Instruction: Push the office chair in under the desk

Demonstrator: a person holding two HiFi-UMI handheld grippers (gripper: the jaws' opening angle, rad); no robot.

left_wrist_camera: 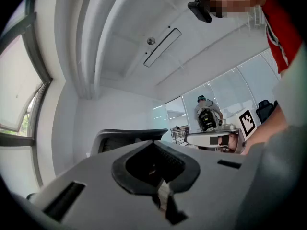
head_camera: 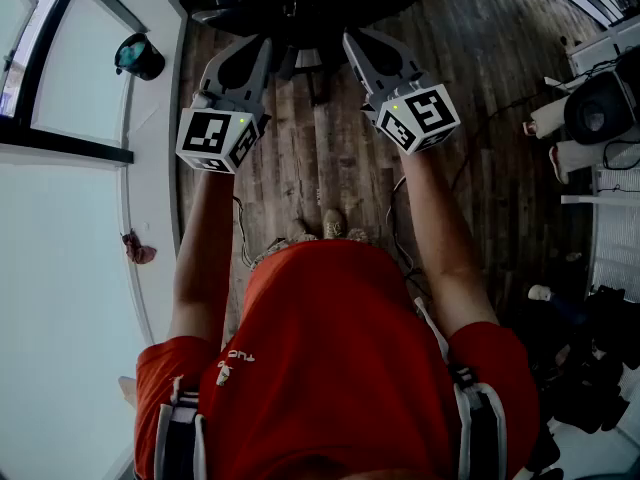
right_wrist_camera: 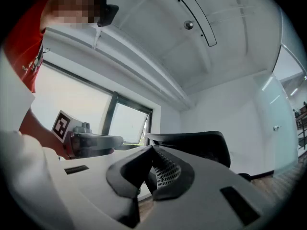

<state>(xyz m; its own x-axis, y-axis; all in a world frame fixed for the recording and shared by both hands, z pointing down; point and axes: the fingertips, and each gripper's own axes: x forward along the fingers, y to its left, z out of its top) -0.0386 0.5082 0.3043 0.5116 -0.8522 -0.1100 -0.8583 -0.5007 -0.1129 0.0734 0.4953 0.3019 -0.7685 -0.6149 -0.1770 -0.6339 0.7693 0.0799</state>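
The black office chair (head_camera: pixel 300 3) stands on the wooden floor at the top of the head view, its mesh backrest facing me. My left gripper (head_camera: pixel 262 48) and right gripper (head_camera: pixel 352 43) are held side by side with their tips at or just short of the backrest; whether they touch it I cannot tell. Both sets of jaws are shut with nothing between them. In the left gripper view the left gripper (left_wrist_camera: pixel 156 143) points at the backrest's top edge (left_wrist_camera: pixel 127 134). Ahead of the right gripper (right_wrist_camera: pixel 153 150), the backrest (right_wrist_camera: pixel 196 145) fills the middle of its view.
A white surface (head_camera: pixel 70 268) with a dark window frame (head_camera: pixel 60 138) and a teal object (head_camera: pixel 135 53) runs along the left. Cables (head_camera: pixel 400 228) lie on the floor. Black gear and white shelving (head_camera: pixel 600 118) crowd the right side. Another person (left_wrist_camera: pixel 207 114) stands behind a glass wall.
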